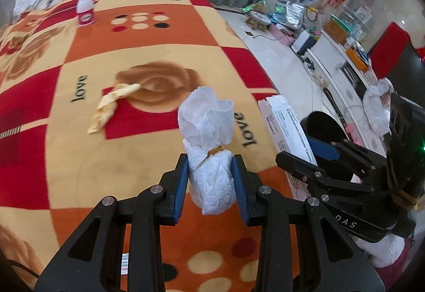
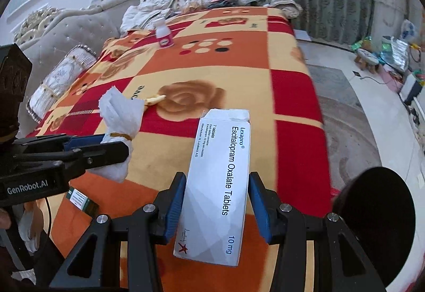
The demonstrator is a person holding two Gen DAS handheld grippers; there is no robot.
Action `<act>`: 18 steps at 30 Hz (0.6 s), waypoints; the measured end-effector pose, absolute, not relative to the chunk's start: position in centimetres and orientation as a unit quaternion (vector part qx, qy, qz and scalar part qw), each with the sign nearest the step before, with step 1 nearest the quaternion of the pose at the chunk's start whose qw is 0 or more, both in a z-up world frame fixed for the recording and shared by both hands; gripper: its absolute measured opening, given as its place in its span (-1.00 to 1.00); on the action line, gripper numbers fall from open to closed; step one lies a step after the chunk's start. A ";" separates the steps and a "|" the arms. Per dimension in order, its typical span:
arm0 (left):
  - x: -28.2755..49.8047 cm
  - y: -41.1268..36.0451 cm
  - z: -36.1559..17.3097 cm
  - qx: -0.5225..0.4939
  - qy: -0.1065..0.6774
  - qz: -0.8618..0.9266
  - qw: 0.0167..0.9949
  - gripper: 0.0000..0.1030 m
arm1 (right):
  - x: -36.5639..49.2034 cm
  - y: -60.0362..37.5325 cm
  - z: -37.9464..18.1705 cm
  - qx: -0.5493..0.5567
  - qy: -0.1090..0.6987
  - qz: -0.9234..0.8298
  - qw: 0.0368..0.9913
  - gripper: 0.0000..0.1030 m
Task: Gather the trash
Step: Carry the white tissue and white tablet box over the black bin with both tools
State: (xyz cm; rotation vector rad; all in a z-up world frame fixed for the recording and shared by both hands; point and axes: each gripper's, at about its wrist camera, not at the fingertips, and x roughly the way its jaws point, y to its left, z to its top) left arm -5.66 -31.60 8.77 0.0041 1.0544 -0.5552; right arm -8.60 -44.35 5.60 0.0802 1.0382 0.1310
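Bed (image 1: 79, 172), covered by a patterned blanket in red, orange and cream: the surface over which I hold both tools, and where the uncollected trash lies.

Dark round bin (image 2: 377, 212), at the right edge of the bed: presumably the place for the trash. Only part of it shows; I judge the chief risk to be a drop that misses its mouth and lands on the floor.

Left tool (image 1: 211, 183): clamped on a white tissue wad (image 1: 209, 153) bound with a rubber band. The soft paper can compress and slide out, or cling to a pad on release.

Right tool (image 2: 216, 204): clamped on the flat sides of a white tablet carton (image 2: 220, 180), open at its far end. The carton is long and held near its lower half, so it may pivot or strike the bin's rim; any contents, unseen, could spill.

The two tools sit close together; a careless swing could knock one load off the other.

Remaining on the bed: a twisted yellowish wrapper (image 1: 111, 106) mid-blanket, a small white bottle (image 1: 85, 7) far off near the pillows, and a small green box (image 2: 81, 199) near the front edge. None blocks the way to the bin.
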 end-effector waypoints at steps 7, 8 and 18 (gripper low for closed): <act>-6.7 -35.6 8.5 0.023 0.497 -0.283 0.820 -0.41 | -10.5 -47.9 6.1 0.055 0.490 0.034 0.869 -0.10; -6.9 -36.2 8.5 0.026 0.497 -0.286 0.819 -0.41 | -10.7 -48.3 6.1 0.057 0.489 0.030 0.870 -0.10; -8.4 -41.9 8.4 0.051 0.495 -0.323 0.805 -0.41 | -13.5 -53.5 6.5 0.080 0.483 -0.017 0.872 -0.10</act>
